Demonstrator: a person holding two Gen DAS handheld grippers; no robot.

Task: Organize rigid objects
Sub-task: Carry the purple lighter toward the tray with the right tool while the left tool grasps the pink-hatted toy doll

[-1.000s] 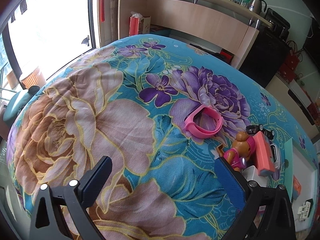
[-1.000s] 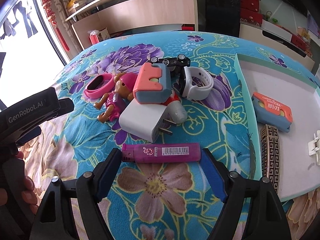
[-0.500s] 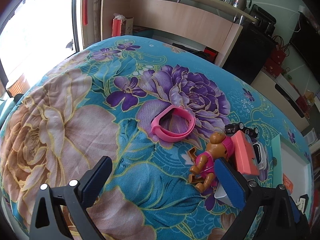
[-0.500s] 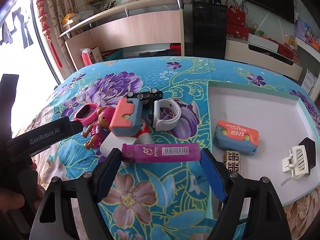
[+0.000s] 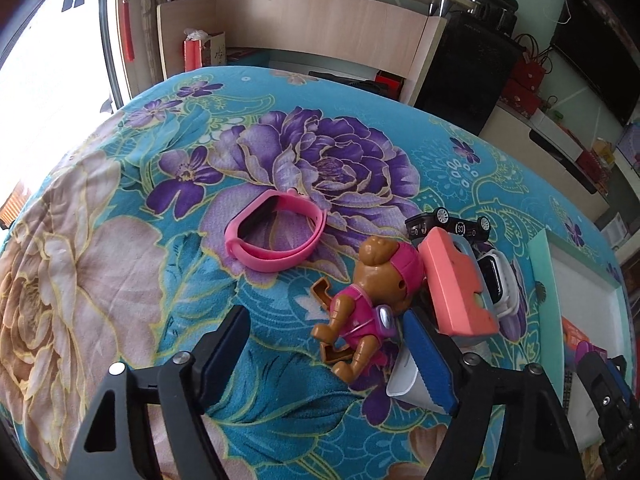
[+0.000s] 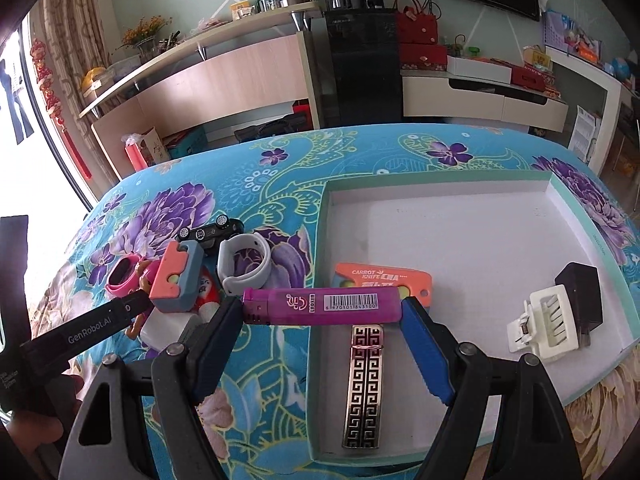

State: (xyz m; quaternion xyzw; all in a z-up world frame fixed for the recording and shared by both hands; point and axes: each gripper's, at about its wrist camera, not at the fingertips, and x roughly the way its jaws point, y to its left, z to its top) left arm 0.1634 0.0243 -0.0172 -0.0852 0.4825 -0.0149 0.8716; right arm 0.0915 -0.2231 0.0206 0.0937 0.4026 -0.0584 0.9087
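Placement is best done gently: the purple plastic lighter point(image 6: 322, 306), clamped end to end in the right gripper point(image 6: 323, 312) over the near-left rim of the shallow white tray point(image 6: 472, 178), should be carried rightward past the patterned metal lighter point(image 6: 363, 384) before release, while the left gripper point(image 5: 326, 344) hangs unclenched beside the brown toy dog point(image 5: 370, 300).

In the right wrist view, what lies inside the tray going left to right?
Orange carrot knife → patterned gold-black lighter → white hair clip → black charger. The purple lighter held in the right gripper straddles the tray's left edge, so it is left out.
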